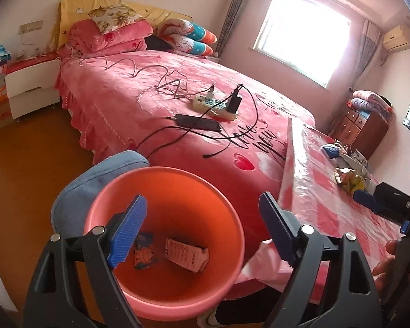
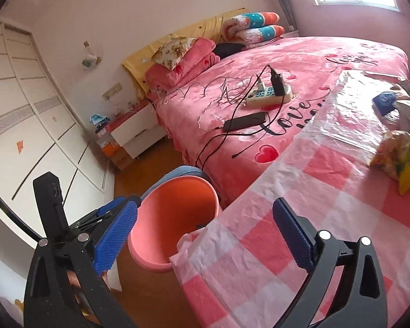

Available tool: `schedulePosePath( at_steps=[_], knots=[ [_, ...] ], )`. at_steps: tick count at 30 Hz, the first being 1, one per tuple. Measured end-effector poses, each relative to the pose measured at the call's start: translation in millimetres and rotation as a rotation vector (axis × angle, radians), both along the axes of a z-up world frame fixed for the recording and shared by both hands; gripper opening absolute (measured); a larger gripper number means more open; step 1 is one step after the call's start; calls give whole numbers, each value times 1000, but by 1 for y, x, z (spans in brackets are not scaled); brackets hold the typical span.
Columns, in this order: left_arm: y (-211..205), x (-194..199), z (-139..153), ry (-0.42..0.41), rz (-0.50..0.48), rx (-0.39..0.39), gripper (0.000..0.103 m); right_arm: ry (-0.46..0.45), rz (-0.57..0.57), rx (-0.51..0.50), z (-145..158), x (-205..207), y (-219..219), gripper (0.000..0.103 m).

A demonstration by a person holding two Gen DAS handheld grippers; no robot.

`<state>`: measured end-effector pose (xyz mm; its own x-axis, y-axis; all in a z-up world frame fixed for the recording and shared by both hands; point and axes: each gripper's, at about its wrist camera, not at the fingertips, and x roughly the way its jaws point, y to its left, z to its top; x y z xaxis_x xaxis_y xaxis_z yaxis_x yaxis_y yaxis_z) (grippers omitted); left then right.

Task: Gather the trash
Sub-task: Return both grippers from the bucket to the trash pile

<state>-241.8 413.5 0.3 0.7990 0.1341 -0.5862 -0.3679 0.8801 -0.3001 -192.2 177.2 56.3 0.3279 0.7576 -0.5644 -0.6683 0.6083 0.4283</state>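
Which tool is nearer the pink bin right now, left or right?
Left. The left tool hangs open right above the pink bin, over the wrappers inside. The right tool is open too, over the table edge beside the bin.

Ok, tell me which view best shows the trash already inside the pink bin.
The left wrist view: it looks down into the pink bin, showing two crumpled wrappers on its floor. The right wrist view sees the bin side-on, the tablecloth hiding most of its inside.
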Motion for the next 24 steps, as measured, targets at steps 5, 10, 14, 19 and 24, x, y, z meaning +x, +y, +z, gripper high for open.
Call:
schedulePosePath(
  at_steps=[5, 10, 14, 19, 24],
  knots=[
    [-14, 5, 9, 53, 23, 37, 85, -45, -70, 33, 10, -2, -25, 98],
    [-28, 15, 12, 114, 7, 25, 85, -57, -125, 63, 12, 2, -53, 98],
    [-43, 20, 16, 127, -3, 30, 85, -59, -152, 54, 11, 9, -72, 98],
    [-65, 28, 25, 122, -31, 62, 85, -52, -187, 54, 8, 16, -94, 98],
    [-90, 38, 33, 121, -67, 112, 85, -51, -225, 51, 8, 19, -114, 98]
  ],
)
